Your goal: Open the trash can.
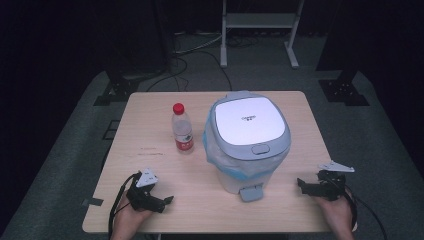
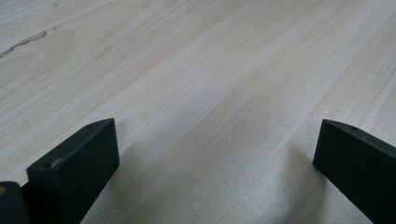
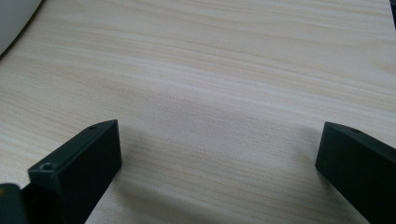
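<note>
While the left tool (image 1: 162,199) rests at about seven o'clock on the pale wood counter (image 1: 160,130), a hand (image 1: 131,220) grips it from the near edge, its jaws pointing toward three o'clock and its grey plate (image 1: 147,177) lying on top. Seen from the left gripper view, that tool (image 2: 215,154) has its two black jaws spread wide, bare wood grain between them and nothing held. A scrap of dark tape (image 1: 92,202) sticks to the counter's near left edge, at about eight o'clock from the tool. Faint marks (image 1: 150,151) show on the wood just ahead of the tool, toward twelve o'clock. Beyond them a bottle (image 1: 182,128) stands upright, clear with a red cap and a red label, left of centre on the counter. Just beside it, toward three o'clock, sits a bin (image 1: 248,140), white with a grey-blue rim, its lid closed, a blue-edged liner bunched around its body, and a grey pedal (image 1: 250,192) at its base facing six o'clock. The bottle and bin stand close but apart. At about five o'clock on the counter the right tool (image 1: 301,184) lies near the right edge, held by the other hand (image 1: 337,212), jaws pointing toward nine o'clock at the bin. From the right gripper view, this tool (image 3: 219,154) is likewise spread wide over bare wood, empty, with a curved white edge of the bin (image 3: 14,18) at the upper left corner.
</note>
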`<state>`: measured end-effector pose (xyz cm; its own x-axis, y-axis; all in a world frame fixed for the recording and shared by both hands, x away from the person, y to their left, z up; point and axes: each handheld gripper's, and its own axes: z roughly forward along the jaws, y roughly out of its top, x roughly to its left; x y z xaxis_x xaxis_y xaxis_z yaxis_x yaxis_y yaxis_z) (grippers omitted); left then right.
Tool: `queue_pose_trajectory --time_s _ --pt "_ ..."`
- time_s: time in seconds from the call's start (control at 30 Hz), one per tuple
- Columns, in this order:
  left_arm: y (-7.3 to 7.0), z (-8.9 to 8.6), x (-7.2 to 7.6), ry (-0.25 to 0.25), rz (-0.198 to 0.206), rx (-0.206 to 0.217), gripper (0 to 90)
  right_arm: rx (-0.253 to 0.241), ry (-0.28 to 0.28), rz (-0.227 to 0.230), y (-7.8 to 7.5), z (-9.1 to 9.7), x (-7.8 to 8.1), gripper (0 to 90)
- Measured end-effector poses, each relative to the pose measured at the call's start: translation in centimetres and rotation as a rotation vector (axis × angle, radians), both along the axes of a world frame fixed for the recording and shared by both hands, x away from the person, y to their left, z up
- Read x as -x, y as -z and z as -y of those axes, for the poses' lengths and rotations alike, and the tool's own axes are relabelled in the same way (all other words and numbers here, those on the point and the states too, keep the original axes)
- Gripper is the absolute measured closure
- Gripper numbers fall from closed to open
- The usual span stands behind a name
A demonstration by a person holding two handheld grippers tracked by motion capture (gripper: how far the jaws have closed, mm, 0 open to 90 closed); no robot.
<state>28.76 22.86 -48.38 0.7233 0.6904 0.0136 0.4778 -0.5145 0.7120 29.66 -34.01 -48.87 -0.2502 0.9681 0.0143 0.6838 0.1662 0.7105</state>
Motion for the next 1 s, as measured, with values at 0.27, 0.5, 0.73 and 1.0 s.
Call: queue_pose_trajectory --time_s 0.27,0.5,0.73,1.0 --pt "0.0 0.0 0.0 -0.003 0.000 0.000 0.0 -0.008 -0.020 0.032 -0.5 -0.1 0.7 35.7" --pt "0.0 0.0 0.0 -0.004 0.000 -0.001 0.0 -0.050 -0.083 0.018 -1.0 -0.4 1.2 69.7" --pt "0.0 0.0 0.0 -0.009 -0.001 0.000 0.0 -0.104 -0.178 0.040 -1.5 -0.6 1.7 89.8" --pt "0.0 0.0 0.0 -0.013 0.000 0.000 0.0 -0.135 -0.291 0.067 -2.1 -1.4 2.3 89.9"
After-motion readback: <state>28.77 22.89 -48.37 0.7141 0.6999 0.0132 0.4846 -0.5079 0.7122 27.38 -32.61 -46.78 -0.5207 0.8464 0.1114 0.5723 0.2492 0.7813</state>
